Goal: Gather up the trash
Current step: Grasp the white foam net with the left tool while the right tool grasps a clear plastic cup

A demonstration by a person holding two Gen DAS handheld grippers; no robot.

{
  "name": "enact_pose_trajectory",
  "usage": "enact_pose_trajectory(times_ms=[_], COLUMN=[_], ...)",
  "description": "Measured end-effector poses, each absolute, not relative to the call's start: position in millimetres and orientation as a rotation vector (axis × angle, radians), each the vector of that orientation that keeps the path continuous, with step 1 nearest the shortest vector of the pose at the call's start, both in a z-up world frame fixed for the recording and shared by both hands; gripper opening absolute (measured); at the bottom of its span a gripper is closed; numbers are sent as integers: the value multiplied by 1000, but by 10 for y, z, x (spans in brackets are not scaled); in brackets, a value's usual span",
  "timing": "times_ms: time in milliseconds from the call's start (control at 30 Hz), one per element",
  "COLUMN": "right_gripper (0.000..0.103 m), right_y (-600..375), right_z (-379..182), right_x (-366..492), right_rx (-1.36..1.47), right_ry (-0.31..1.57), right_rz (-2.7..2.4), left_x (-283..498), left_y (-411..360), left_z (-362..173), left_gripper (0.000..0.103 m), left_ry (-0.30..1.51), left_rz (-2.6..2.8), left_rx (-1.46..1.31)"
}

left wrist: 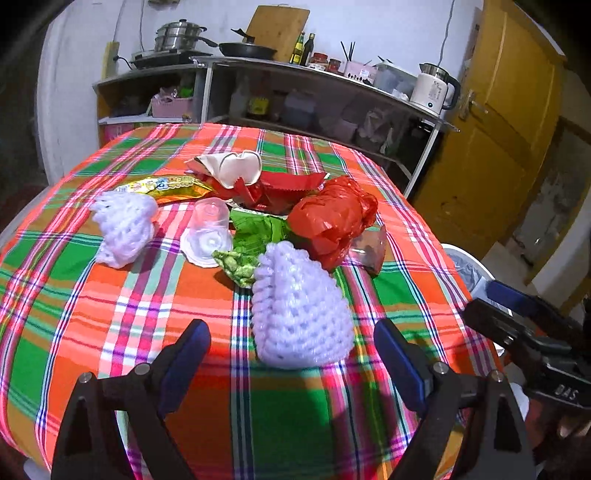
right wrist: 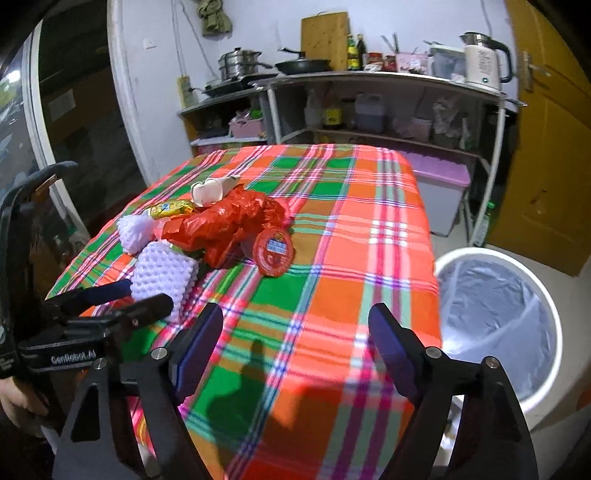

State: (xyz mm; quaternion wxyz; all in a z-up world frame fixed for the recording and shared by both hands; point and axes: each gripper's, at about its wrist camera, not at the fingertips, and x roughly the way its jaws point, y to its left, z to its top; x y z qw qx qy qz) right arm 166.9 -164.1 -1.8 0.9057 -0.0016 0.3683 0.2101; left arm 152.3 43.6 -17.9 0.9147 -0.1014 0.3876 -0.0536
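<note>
Covering the table, plaid cloth (right wrist: 332, 229) bears trash.

A white wall (right wrist: 258, 33) is seen behind a metal shelving unit (right wrist: 388, 79) loaded with pots and a white kettle (right wrist: 482, 61). A yellow door (left wrist: 509, 122) is set at the right, and the bench is covered by a plaid tablecloth (right wrist: 351, 229).

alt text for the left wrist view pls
The open left hand-held gripper hovers just short of a white foam fruit net on a plaid tablecloth. Behind it lie a red plastic bag, green wrapper, clear cup and another foam net.
</note>
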Motion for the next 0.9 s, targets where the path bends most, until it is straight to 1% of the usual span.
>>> enact_pose_trajectory(times_ms=[67,100,167,233,267,333,600,667,800,867,900], right_gripper=[79,78,76,73,73,71,70,66,44,41,34], right_y=[-1574,-1537,-1468,-1407,-1375,-1326,-1242,-1217,-1168,-1154,-1152], right_z=[-24,-34,-60,-93,-111,-151,-280,-306,-364,-358,-355], right_x=[1779,1832,1952,2067,2120,2213,2568,2631,2713,2696,2685], right_rx=[-10,-14,-23,-28,-29,-33,0,4,10,8,8], right_ry=[774,780,797,816,824,842,908,921,941,935,929], right_rz=[456,464,481,496,504,509,549,561,594,601,602], left_x=[1565,1575,1631,1659,1680,1707,1692,1681,1643,1618,1606], left_y=[441,448,454,455,454,439,444,445,458,483,492], left_z=[-183,-188,-212,-240,-260,-297,-325,-323,-309,-308,-306], left_gripper=[90,87,78,65,63,53,37,34,30,29,28], left_ry=[803,806,822,836,844,856,835,827,811,806,804], left_rz=[-114,-117,-122,-128,-132,-139,-157,-160,-160,-160,-158], left_rx=[-212,-216,-223,-226,-228,-226,-211,-210,-206,-210,-211])
